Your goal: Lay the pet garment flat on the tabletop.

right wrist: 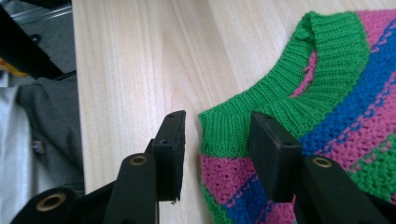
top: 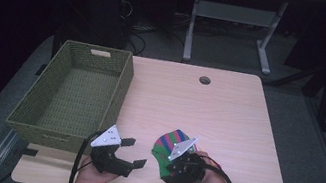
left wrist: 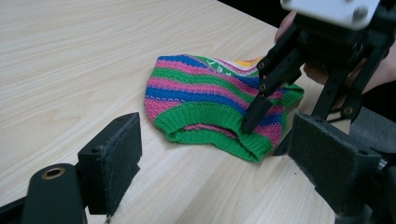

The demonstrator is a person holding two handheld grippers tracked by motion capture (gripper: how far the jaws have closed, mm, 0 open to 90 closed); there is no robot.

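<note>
A knitted piece with green, pink and blue stripes and a green ribbed hem (top: 168, 142) (left wrist: 210, 93) (right wrist: 327, 93) lies flat near the table's front edge. My right gripper (top: 171, 170) (left wrist: 268, 135) (right wrist: 219, 135) is open, and its jaws straddle a corner of the green hem, one on the cloth and one on bare wood. To the left of the knit, my left gripper (top: 136, 153) (left wrist: 219, 140) hangs open just above the table. It points at the hem with nothing between its pads (left wrist: 119, 154).
A green woven basket (top: 120, 89) stands empty on the left half of the wooden table (top: 218, 111). A round cable hole (top: 204, 80) sits near the far edge. Beyond the table are the legs of a white desk (top: 191, 30).
</note>
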